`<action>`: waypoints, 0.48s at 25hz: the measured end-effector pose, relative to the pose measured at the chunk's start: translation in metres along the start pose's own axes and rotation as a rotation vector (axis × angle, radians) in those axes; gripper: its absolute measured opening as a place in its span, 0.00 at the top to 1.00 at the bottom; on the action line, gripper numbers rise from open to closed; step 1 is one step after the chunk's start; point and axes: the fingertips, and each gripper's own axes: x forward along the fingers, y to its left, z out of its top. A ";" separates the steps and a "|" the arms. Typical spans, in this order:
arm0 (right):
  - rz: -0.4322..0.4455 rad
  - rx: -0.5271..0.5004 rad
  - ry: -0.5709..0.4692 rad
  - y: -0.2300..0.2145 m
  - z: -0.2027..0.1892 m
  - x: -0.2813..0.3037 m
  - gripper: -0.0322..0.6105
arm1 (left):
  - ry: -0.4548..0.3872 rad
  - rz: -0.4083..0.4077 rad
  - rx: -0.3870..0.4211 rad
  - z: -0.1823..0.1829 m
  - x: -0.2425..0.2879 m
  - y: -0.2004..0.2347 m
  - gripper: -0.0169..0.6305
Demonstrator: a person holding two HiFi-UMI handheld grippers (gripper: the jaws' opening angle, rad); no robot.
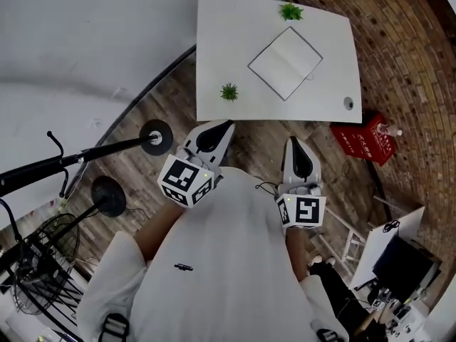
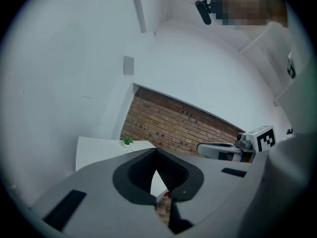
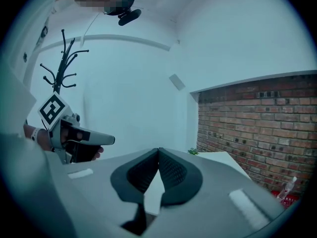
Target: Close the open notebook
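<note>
The notebook point(image 1: 285, 63) lies flat on the white table point(image 1: 221, 55), set at a diagonal, its pale pages up and a dark edge around it. Both grippers hang over the wooden floor short of the table's near edge, well away from the notebook. My left gripper point(image 1: 226, 125) is shut with nothing in it; its own view shows the jaws point(image 2: 156, 150) met at the tips. The right gripper point(image 1: 292, 141) is also shut and empty, tips together point(image 3: 159, 150). Neither gripper view shows the notebook.
Two small green plants point(image 1: 229, 91) point(image 1: 291, 11) stand on the table, and a small round object point(image 1: 348, 103) sits near its right corner. A red crate point(image 1: 365, 142) with a bottle is on the floor to the right. Black stand bases point(image 1: 155, 137) are on the left.
</note>
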 end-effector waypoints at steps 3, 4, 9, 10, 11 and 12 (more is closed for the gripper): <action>-0.022 0.004 0.017 -0.004 0.003 0.021 0.93 | 0.005 -0.019 -0.008 0.011 0.013 0.019 0.97; -0.026 0.008 0.023 -0.006 0.003 0.025 0.93 | 0.009 -0.018 -0.012 0.013 0.018 0.023 0.97; -0.022 0.032 0.041 -0.024 0.000 0.046 0.93 | 0.016 -0.007 -0.020 0.020 0.038 0.035 0.97; -0.019 0.037 0.039 -0.027 0.000 0.051 0.93 | 0.017 -0.001 -0.017 0.021 0.041 0.037 0.97; -0.014 0.043 0.036 -0.029 0.000 0.055 0.93 | 0.018 0.008 -0.014 0.021 0.044 0.039 0.97; -0.007 0.049 0.034 -0.032 0.000 0.058 0.93 | 0.021 0.018 -0.014 0.021 0.046 0.040 0.97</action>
